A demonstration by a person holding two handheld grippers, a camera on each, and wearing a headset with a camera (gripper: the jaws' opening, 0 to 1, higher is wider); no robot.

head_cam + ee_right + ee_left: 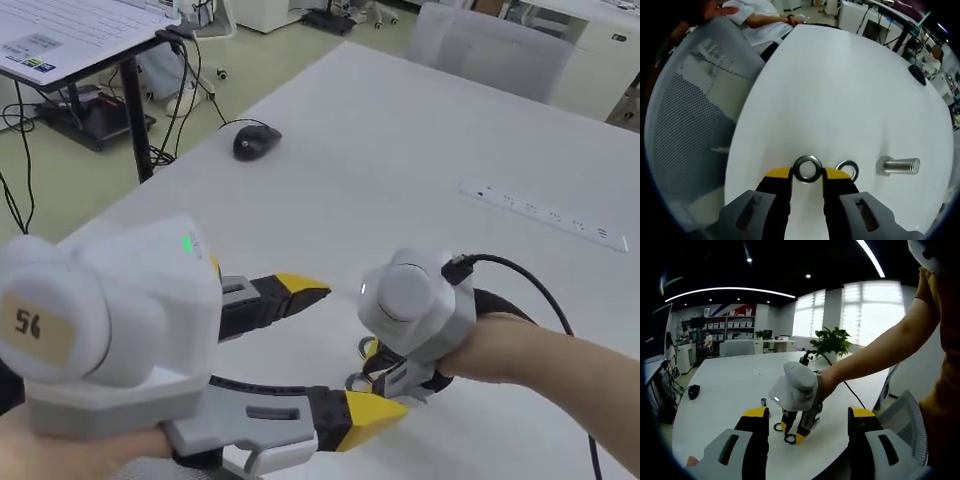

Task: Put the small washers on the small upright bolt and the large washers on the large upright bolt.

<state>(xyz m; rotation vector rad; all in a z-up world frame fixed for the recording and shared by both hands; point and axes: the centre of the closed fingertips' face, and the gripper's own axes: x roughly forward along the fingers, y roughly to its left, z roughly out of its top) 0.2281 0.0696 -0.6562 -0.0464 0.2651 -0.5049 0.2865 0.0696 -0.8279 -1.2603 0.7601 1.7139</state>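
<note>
The left claw [809,413] is wide open and holds nothing. The right claw [807,173] pinches a washer [807,159] by its outer edges. Just right of it lies a second washer [847,162], then a bolt [900,166]. The washer looks hard, light and slippery, so holding its edges seems best.

Between right hand-held gripper [807,176] jaws: washer [808,158]; second washer [847,162] beside; bolt [900,166] near, on table [840,90].

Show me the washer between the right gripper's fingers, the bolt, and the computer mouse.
washer [807,158]: right gripper view, upper rim of the ring.
bolt [901,166]: right gripper view, middle of its shank.
computer mouse [256,142]: head view, top of its body.
</note>
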